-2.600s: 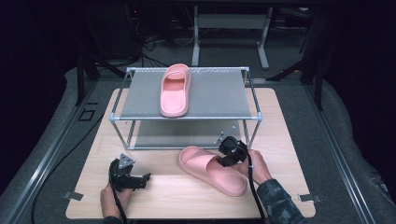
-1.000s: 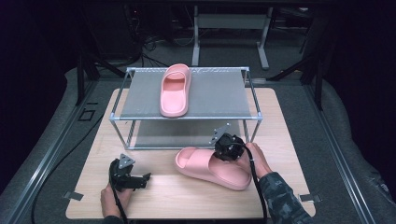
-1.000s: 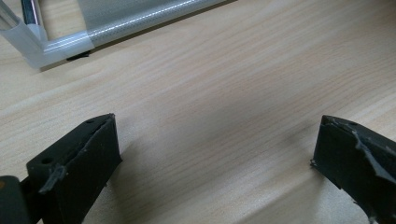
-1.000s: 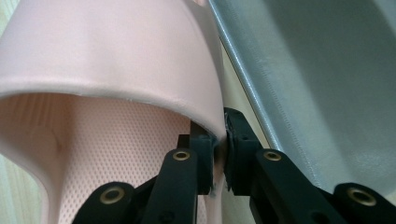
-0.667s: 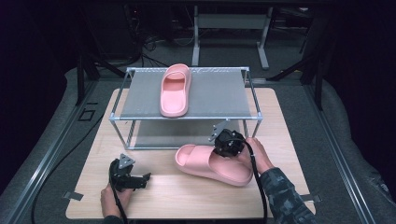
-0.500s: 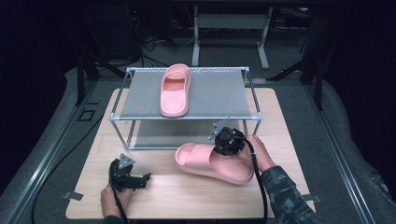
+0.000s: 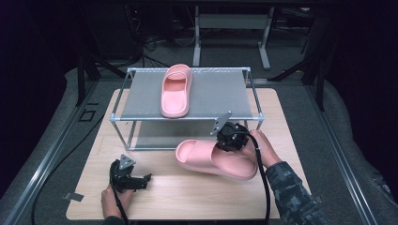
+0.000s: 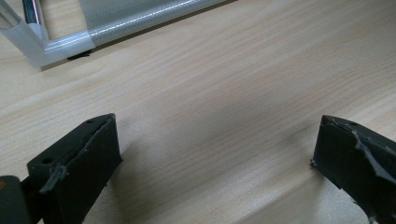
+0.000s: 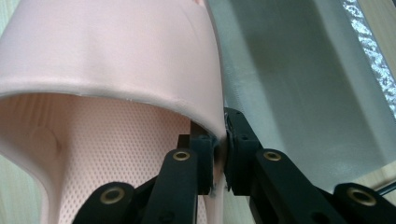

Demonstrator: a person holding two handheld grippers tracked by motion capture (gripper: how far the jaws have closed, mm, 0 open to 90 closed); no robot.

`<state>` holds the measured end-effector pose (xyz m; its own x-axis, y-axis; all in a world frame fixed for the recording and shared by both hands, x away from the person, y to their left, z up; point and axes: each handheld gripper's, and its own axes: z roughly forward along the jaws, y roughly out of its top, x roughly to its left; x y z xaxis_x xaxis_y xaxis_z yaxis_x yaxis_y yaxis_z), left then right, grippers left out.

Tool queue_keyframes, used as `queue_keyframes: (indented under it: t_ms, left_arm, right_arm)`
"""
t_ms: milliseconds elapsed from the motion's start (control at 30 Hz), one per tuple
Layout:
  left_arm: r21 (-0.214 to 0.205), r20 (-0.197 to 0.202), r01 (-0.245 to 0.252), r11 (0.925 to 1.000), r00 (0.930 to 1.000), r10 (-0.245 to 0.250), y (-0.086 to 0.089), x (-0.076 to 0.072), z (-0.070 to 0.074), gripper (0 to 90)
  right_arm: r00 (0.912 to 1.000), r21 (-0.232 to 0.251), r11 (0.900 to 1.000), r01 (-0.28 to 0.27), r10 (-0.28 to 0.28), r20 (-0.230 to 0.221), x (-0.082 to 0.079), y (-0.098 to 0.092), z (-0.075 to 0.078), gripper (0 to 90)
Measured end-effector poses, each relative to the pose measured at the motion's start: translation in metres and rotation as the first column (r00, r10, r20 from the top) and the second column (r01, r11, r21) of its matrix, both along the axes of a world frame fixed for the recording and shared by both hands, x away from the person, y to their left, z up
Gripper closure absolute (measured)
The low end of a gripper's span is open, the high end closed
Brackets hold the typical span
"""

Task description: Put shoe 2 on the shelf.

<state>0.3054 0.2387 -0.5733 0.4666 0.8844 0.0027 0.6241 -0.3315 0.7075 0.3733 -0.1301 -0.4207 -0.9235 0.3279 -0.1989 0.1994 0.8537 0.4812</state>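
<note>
wooden table [image 7: 291, 126], wire rack [image 7: 187, 96], pink slipper [image 7: 176, 90] on top

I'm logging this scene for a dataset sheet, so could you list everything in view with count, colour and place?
Slide sandal on rack: one, pink, lying on the top shelf of the rack, left of its middle.
Held slide sandal: one, pink, in front of the rack above the table, pinched by its strap edge.
Rack: one, silver metal frame with grey shelves, two tiers, standing at the far half of the table.
Table: one, light wood, centre of the high view.
Desk frame: one, grey, on the floor behind the table.
Left claw: one, black, jaws wide apart over bare table at front left.
Right claw: one, black, closed on the held sandal's strap.
Hands: two, one at each claw.
</note>
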Motion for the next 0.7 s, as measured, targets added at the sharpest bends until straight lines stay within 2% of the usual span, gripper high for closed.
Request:
queue_keyframes:
  t_ms: [333,700]
  left_arm:
    - [0.0,0.0,0.0,1.0,1.0,0.0,0.0,0.0,0.0,0.4]
    - [-0.001,0.0,0.0,1.0,1.0,0.0,0.0,0.0,0.0,0.4]
  right_arm:
    - [0.9998,-0.005,0.9999,-0.013,0.013,0.013,0.002,-0.004,0.016,83.5]
    - [0.9992,-0.031,0.9989,-0.034,0.033,-0.02,0.007,-0.004,0.037,83.5]
